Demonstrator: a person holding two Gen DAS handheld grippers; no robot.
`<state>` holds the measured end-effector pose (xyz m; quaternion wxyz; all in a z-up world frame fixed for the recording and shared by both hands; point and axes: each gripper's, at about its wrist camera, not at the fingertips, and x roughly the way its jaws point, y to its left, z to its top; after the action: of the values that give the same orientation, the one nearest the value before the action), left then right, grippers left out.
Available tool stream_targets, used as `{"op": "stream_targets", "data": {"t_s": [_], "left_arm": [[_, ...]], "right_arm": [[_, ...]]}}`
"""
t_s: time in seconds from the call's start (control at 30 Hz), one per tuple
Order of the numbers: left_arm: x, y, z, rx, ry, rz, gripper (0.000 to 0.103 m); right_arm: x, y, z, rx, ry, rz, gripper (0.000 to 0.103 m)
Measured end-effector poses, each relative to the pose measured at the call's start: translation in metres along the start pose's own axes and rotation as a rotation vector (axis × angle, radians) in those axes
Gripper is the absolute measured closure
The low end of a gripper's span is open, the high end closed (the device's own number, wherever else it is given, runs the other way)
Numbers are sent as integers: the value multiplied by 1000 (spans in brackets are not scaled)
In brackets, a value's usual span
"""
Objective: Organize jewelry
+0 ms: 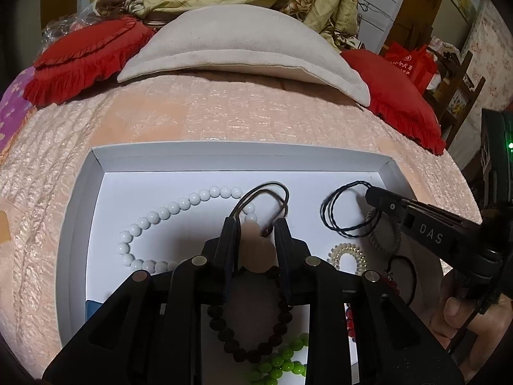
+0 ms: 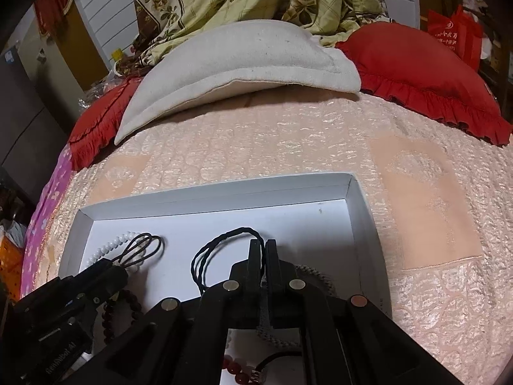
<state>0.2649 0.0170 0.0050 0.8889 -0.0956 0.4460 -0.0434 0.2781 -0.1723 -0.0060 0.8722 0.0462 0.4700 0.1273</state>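
From the left wrist view, a shallow white tray (image 1: 96,173) sits on a peach quilted bedspread (image 1: 224,109), its far wall running parallel to a grey cushion (image 1: 237,45) and two red frilled pillows (image 1: 80,54) further up the bed. The left gripper (image 1: 255,224) has its fingers a little apart, and the brown cord loop (image 1: 266,192) of a dark beaded bracelet (image 1: 250,337) stretches across the two tips; the beads hang back under the tool. A white bead necklace (image 1: 166,211) curls along the tray's left half, close beside the left finger. Towards the tray's right wall lie a clear coil hair tie (image 1: 348,253), a grey woven band (image 1: 384,240) and, at the near edge, green beads (image 1: 282,362). The right gripper (image 1: 370,194) reaches in from the right, a hand (image 1: 465,314) behind it, its tip on a black twisted cord (image 1: 340,208). The tray's far left corner stands bare.

From the right wrist view, the right gripper (image 2: 263,247) has its fingers pressed together, pinching the black twisted cord (image 2: 221,243), which loops out to the left over the tray floor. The grey woven band (image 2: 317,276) lies under the tool; red beads (image 2: 234,369) sit at the near edge. The tray's far right corner (image 2: 349,179) is open floor, with bedspread (image 2: 288,134) beyond
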Motion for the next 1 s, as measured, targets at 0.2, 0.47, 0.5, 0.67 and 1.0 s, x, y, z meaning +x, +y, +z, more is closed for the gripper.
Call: {"op": "stream_targets", "data": {"t_s": [0.2, 0.47, 0.5, 0.67, 1.0], "left_arm": [[-1, -2, -2, 20, -5, 12, 56], [-14, 4, -7, 14, -30, 40, 55], [-17, 5, -9, 13, -32, 43, 55], [-55, 4, -27, 24, -113, 57, 22], [-117, -15, -112, 83, -114, 162, 0]], "right_arm": [[-5, -7, -1, 30, -12, 17, 86], [-34, -6, -6, 8, -91, -3, 68], [-37, -6, -9, 5, -95, -5, 68], [-74, -7, -41, -2, -127, -2, 68], [-144, 9, -145, -78, -138, 18, 30]]}}
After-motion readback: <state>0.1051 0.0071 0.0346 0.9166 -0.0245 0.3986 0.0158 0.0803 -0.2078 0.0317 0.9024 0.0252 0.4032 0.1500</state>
